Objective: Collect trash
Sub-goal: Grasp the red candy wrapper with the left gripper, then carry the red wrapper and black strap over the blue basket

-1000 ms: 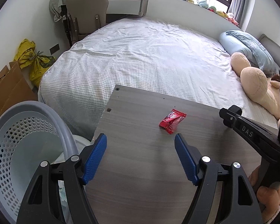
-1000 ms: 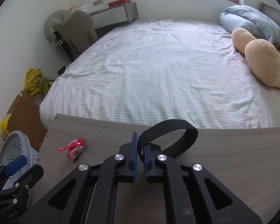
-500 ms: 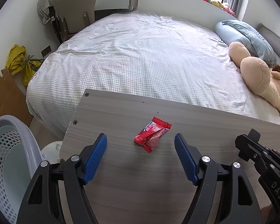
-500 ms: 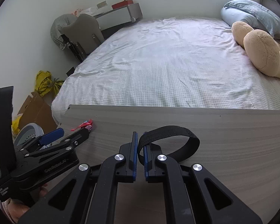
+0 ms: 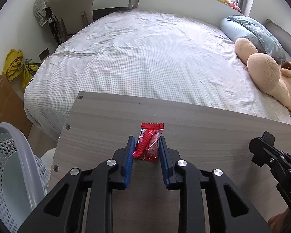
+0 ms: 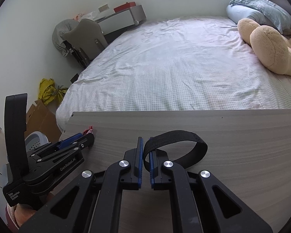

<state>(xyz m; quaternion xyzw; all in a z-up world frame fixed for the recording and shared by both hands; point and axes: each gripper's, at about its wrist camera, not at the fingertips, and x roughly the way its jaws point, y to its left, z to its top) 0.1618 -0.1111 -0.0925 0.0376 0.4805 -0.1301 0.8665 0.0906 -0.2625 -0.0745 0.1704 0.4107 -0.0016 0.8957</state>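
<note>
My left gripper (image 5: 146, 145) has just been closing its blue pads around the crinkled red foil wrapper (image 5: 149, 143) lying on the grey wood-grain tabletop (image 5: 203, 136), pads touching its sides. Only my right camera is showing my right gripper (image 6: 144, 155) pinching a black fabric strap loop (image 6: 176, 145). Both are tilting downward. A perforated pale-blue plastic basket (image 5: 9, 155) is sitting left

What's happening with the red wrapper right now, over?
Left gripper just closed in, pads pinching the red wrapper on the wooden board. Right gripper shut on a black strap. Nothing in the way. Over.
</note>
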